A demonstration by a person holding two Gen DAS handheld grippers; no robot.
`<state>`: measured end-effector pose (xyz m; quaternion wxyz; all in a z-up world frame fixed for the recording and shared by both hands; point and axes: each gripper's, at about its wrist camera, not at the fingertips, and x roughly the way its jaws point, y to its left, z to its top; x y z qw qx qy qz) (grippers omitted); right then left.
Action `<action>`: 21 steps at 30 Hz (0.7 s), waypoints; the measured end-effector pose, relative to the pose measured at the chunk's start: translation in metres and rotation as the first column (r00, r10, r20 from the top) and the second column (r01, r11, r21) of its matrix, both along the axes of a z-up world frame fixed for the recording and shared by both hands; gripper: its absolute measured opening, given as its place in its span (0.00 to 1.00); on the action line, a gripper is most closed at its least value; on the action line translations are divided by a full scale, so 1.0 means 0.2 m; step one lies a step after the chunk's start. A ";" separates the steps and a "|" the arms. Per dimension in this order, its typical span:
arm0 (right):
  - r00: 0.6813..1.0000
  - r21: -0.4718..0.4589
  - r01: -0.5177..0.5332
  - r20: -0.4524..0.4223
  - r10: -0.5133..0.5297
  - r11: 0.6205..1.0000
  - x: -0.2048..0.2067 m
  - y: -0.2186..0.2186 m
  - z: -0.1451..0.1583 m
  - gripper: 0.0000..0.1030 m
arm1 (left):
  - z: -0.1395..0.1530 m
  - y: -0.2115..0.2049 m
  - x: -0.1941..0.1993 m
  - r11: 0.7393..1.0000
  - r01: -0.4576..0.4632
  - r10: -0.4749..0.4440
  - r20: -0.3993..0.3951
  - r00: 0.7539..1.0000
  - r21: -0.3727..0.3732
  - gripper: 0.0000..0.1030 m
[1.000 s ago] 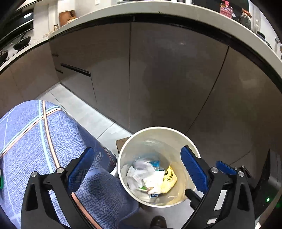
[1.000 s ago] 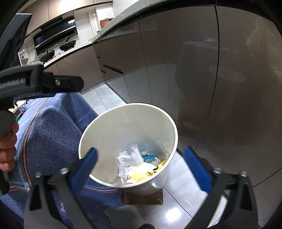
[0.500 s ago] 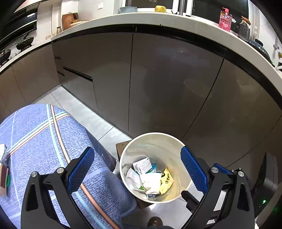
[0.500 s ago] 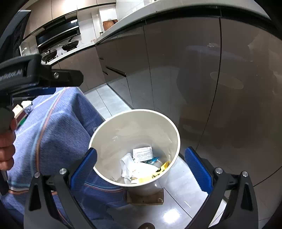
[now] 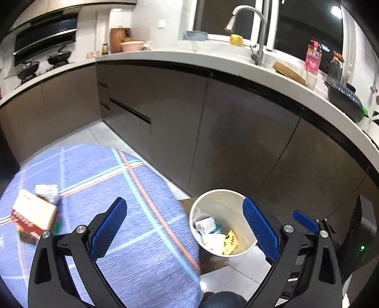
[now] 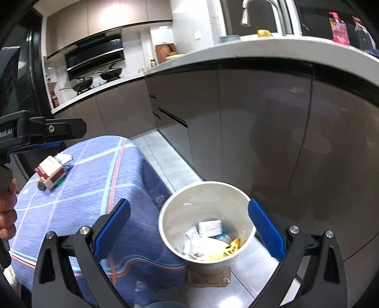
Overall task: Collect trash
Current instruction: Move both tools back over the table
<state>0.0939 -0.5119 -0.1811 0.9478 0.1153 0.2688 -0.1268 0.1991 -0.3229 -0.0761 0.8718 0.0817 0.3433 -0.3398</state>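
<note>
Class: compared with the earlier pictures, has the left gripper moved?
Yes. The left gripper has risen and drawn back: the trash bin looks smaller, and the countertop now shows.

tablecloth (image 5: 99,180): woven blue cloth, matt, rough | bin (image 6: 189,196): smooth, slightly glossy wall | trash (image 6: 209,227): crumpled paper, shiny wrappers | cabinet doors (image 5: 236,132): glossy, reflective | floor tiles (image 6: 165,151): polished | tap (image 5: 258,21): brushed metal | finger pads (image 5: 107,228): textured blue.

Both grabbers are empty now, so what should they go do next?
Probably swing the left gripper over to the box and wrapper lying on the table. Both grippers are open and hold nothing, the bin already holds trash, and those pieces look like the only trash left out.
</note>
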 end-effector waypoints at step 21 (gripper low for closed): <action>0.907 -0.087 -0.417 0.024 0.421 0.905 0.46 0.81 0.29 0.97 | -0.05 1.25 0.12 0.935 -0.355 0.353 -0.067 0.933 -0.017 0.92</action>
